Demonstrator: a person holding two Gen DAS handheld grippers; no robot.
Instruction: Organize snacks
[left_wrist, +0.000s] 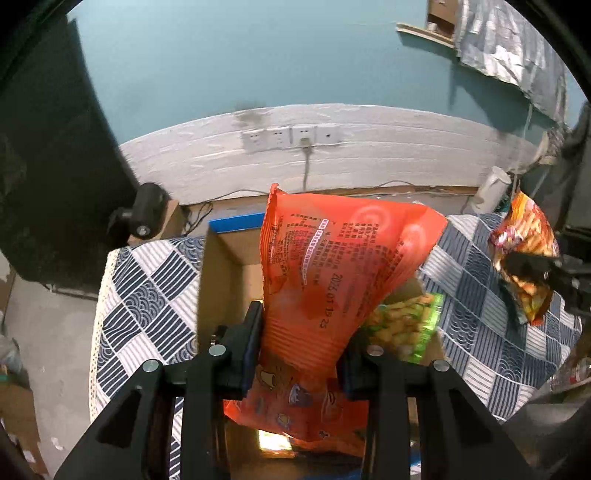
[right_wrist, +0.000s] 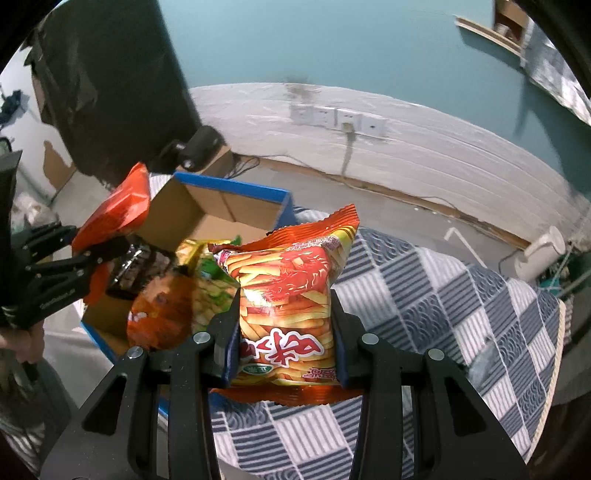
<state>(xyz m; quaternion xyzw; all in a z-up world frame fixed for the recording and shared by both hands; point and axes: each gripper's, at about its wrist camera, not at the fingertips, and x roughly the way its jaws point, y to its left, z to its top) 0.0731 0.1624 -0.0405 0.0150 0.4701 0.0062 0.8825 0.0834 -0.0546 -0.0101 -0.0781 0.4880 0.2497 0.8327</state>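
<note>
Snack bags sit clamped in both grippers over the cardboard box

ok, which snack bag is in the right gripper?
The fries-print bag, yellow sticks and a red lobster, in the right gripper. The left gripper grips the plain orange bag.

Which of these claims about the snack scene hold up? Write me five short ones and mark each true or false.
1. The left claw grips an orange snack bag. True.
2. The right claw is empty. False: it clamps a fries-print snack bag.
3. The cardboard box already holds snack packets. True.
4. The tablecloth is plain red. False: blue-and-white checked.
5. A cable is plugged into a wall socket. True.
</note>
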